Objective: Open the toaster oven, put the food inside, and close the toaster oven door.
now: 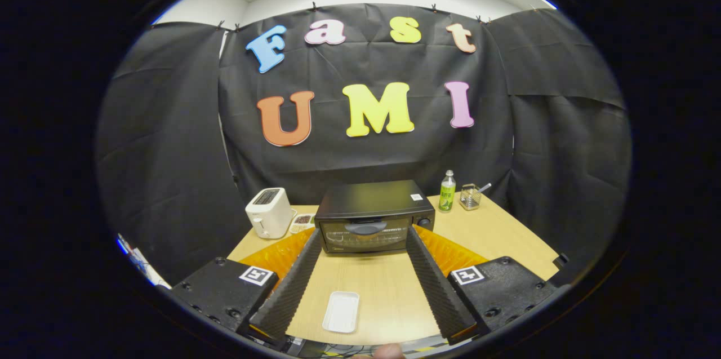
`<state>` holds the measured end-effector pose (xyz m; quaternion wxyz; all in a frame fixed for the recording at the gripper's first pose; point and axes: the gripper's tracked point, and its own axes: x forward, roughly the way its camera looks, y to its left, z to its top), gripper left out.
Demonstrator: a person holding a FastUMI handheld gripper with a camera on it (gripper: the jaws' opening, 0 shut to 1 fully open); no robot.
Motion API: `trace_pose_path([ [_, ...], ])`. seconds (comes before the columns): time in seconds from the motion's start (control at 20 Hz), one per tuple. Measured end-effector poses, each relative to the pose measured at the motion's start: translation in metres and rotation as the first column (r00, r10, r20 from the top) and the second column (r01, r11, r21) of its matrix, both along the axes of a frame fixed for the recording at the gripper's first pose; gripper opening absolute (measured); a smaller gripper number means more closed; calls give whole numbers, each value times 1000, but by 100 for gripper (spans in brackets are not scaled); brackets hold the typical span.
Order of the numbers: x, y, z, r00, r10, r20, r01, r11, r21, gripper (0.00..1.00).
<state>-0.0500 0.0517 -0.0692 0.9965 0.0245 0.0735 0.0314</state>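
Toaster oven stands at 12 o'clock beyond the fingertips, door closed. Door judged stiff and hinged low; the curved handle at its top edge is the place to be hooked and drawn down. White tray lies between the fingers, near; judged light, shallow, slippery, best taken by its rim. Gripper is held wide, empty. White toaster at 10 o'clock, green bottle and wire basket at 1 o'clock; nothing is seen obstructing.
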Motion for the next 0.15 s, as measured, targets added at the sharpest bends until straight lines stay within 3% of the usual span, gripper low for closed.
trace_pose_path([
  [0.15,0,2,-1,1000,-1,2,1,1000,-2,100],
])
